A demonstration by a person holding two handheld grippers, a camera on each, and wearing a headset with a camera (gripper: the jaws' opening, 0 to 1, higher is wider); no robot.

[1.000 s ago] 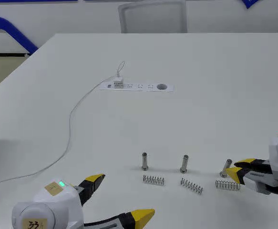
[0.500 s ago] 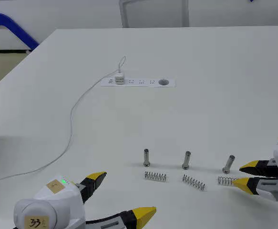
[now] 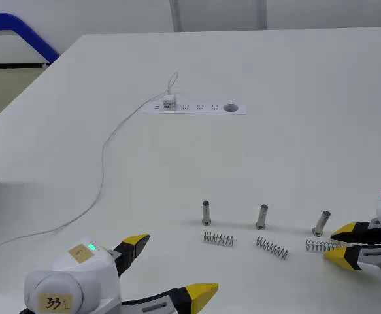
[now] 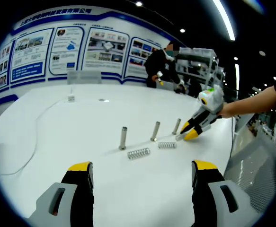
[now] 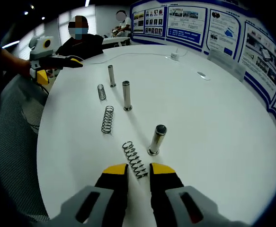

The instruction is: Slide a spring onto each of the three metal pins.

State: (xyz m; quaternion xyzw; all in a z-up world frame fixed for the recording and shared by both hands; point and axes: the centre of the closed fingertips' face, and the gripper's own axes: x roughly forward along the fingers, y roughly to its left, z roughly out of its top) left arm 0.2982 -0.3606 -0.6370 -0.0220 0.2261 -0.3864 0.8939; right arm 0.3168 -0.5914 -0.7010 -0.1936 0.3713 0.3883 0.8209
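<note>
Right hand-held gripper (image 5: 138, 172): jaws slightly parted, straddling the near end of the first spring (image 5: 134, 159), which lies flat on the table (image 5: 213, 132); I cannot tell whether they touch it. First pin (image 5: 156, 139): upright and bare, just beyond that gripper's tips. Second spring (image 5: 108, 119) and third spring (image 5: 101, 91): flat, further ahead of it, each beside a bare upright pin, namely the second pin (image 5: 126, 95) and third pin (image 5: 111, 75). Left hand-held gripper (image 4: 140, 168): released, jaws wide, holding nothing, with all pins well ahead of it.
</note>
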